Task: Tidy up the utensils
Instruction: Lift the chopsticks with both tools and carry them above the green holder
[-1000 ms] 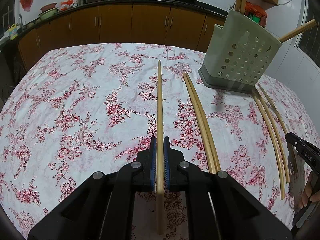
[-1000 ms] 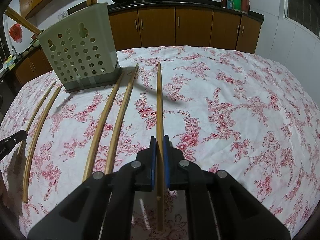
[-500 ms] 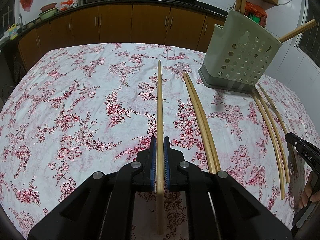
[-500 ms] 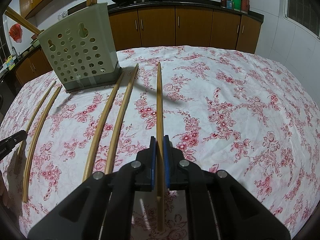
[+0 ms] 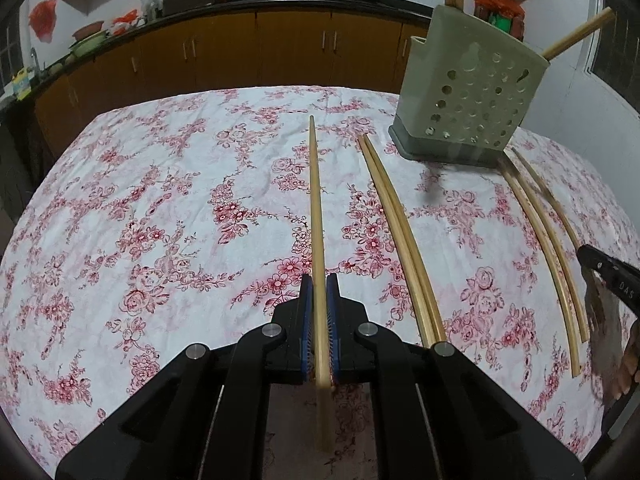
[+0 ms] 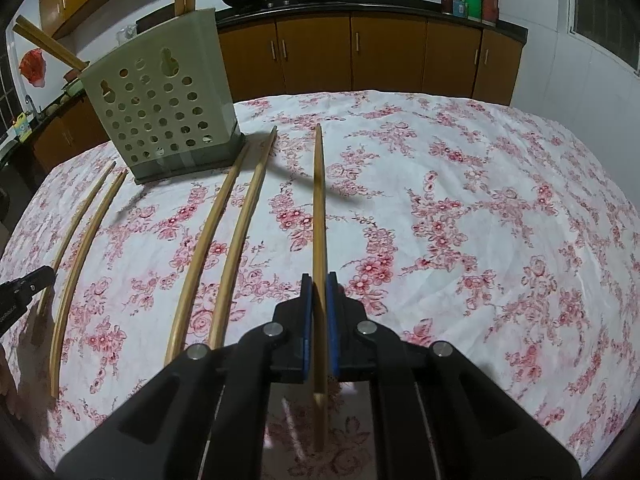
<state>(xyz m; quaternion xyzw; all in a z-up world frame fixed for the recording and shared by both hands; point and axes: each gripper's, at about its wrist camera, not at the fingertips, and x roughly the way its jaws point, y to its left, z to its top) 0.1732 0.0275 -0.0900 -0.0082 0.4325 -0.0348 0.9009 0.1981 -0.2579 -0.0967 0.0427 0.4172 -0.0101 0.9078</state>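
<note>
In the left wrist view my left gripper (image 5: 319, 285) is shut on a long bamboo chopstick (image 5: 316, 208) that points away over the floral cloth. In the right wrist view my right gripper (image 6: 319, 280) is likewise shut on a chopstick (image 6: 319, 200). A pale green perforated utensil holder (image 5: 468, 92) (image 6: 160, 104) stands at the far side with several chopsticks sticking out of its top. Two chopsticks (image 5: 396, 224) (image 6: 224, 240) lie side by side between the holder and me. More chopsticks (image 5: 544, 232) (image 6: 76, 248) lie further out. The other gripper's tip shows at each frame's edge.
A table with a white and red floral cloth (image 5: 160, 220) (image 6: 480, 220) carries everything. Brown kitchen cabinets (image 5: 240, 52) with a dark counter, woks and jars run along the back wall. A person's fingers (image 5: 628, 364) show at the right edge.
</note>
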